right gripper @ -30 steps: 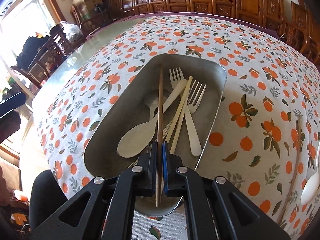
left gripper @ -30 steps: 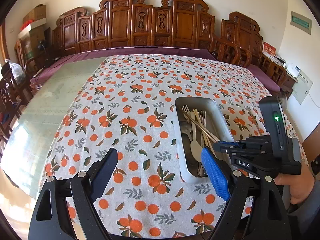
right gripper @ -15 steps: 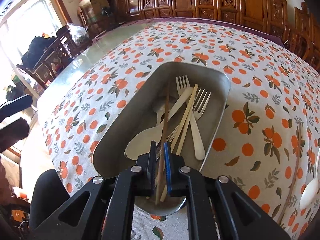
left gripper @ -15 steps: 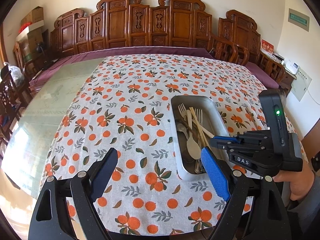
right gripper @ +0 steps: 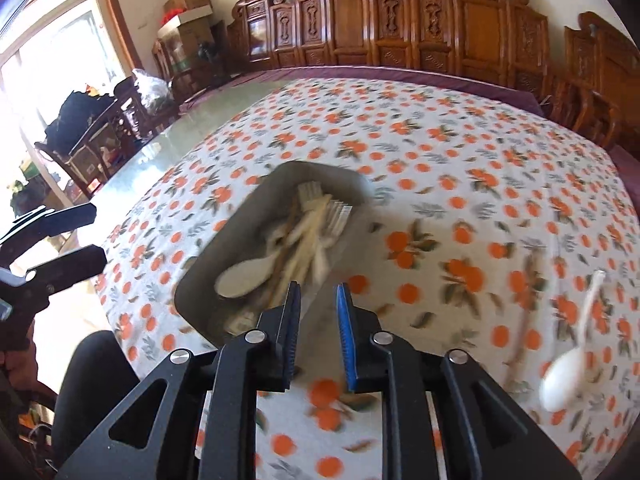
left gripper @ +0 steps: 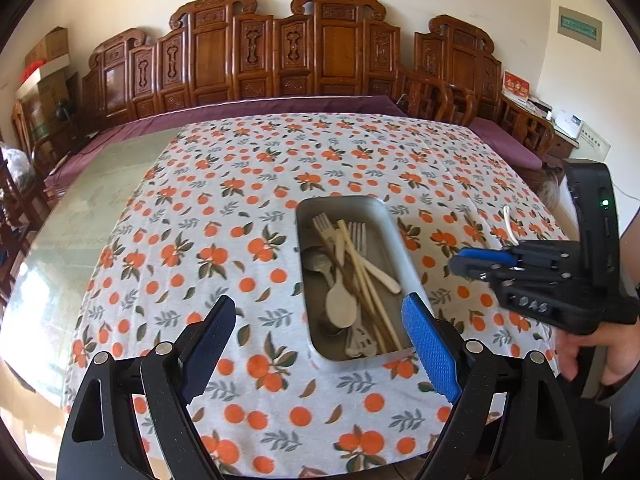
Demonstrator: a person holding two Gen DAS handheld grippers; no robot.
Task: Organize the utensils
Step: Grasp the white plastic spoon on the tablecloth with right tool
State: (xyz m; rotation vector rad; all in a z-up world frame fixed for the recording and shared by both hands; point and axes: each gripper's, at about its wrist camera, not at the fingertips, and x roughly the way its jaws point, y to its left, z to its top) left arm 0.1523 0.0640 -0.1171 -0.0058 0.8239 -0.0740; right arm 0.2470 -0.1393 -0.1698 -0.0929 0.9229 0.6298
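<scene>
A metal tray [left gripper: 390,222] on the orange-print tablecloth holds forks, spoons and several chopsticks [left gripper: 362,272]. It also shows blurred in the right wrist view [right gripper: 240,232]. My right gripper [right gripper: 318,292] is open and empty, raised just right of the tray's near end; it shows in the left wrist view [left gripper: 472,262]. A white spoon [right gripper: 568,376] and a dark chopstick [right gripper: 520,344] lie on the cloth to its right. My left gripper [left gripper: 316,328] is open and empty, near the table's front edge before the tray.
Carved wooden chairs [left gripper: 280,52] line the far side of the table. A bare glass tabletop [left gripper: 80,208] lies left of the cloth. Dark chairs and bags [right gripper: 92,120] stand at the left by the window.
My right gripper let go of the brown chopstick, which now lies in the tray, then opened, lifted and swung right. The left gripper drew back and rose a little.
</scene>
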